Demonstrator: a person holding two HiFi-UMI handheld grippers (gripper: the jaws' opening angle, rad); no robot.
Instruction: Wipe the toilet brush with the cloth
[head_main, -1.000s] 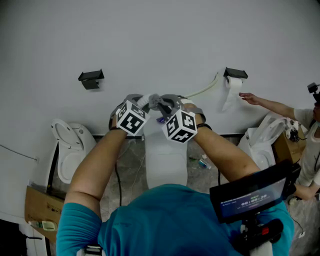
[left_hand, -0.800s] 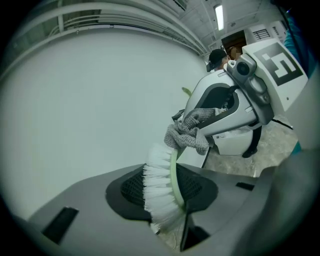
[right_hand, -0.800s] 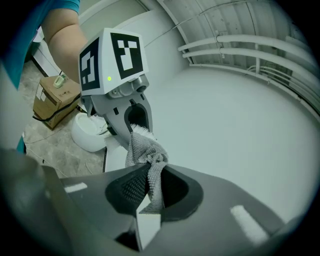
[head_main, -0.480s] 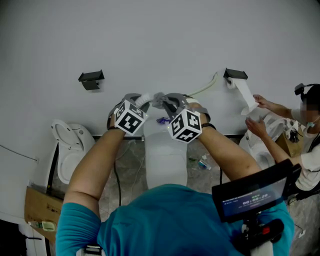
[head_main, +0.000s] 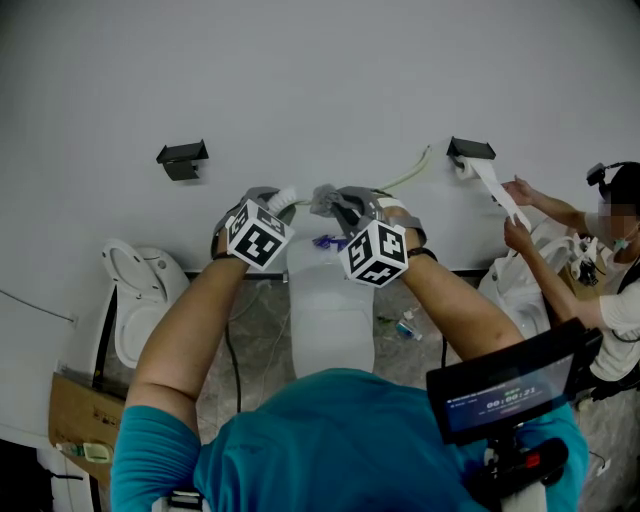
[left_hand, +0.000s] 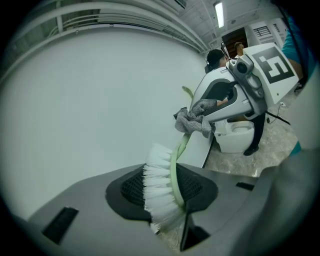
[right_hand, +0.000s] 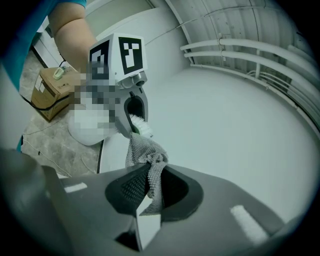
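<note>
1. White wall (head_main: 320, 80) fills the background, and a white toilet (head_main: 330, 330) stands against it, directly below both raised hands.
2. Left gripper (left_hand: 167, 197) is held up in front of the wall above the toilet. Its jaws are clamped on the bristled head of the toilet brush (left_hand: 160, 185), and the white bristles fan out over the dark jaw pad.
3. Right gripper (right_hand: 147, 195) sits just beside the left one and faces it. Its jaws are pinched together on the grey cloth (right_hand: 146, 157), which bunches out from between the pads.
4. The brush's pale green handle (left_hand: 179, 150) runs away from the left gripper's jaws toward the right gripper, then curves on along the wall.
5. The bunched end of the cloth rests against that green handle, just beyond the bristles. The cloth therefore lies between the tips of the two grippers and touches the brush.
</note>
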